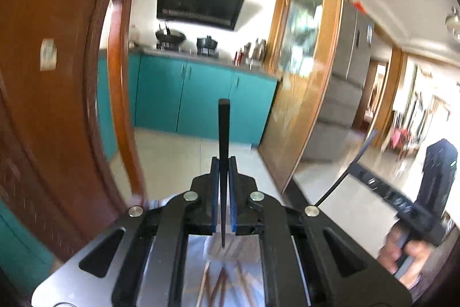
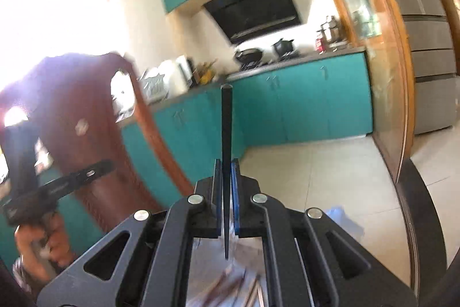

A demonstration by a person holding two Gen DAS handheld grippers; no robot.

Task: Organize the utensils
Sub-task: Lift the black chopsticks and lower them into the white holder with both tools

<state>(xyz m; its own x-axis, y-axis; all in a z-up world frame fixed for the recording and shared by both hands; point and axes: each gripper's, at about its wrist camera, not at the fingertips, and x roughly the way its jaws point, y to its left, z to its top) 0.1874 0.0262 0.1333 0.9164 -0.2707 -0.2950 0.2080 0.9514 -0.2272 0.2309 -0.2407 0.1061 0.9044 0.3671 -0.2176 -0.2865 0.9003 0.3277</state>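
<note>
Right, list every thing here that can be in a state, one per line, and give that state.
left gripper: shut on a black chopstick, which stands upright.
right gripper: shut on another black chopstick, also upright.
loose chopsticks: lying scattered on the surface below, blurred.
lower cabinet doors: closed.
wok: sitting on the stove.
fridge: doors closed.

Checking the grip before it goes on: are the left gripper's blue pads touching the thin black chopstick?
Touching. The left wrist view shows the blue pads closed against the thin black chopstick.
</note>
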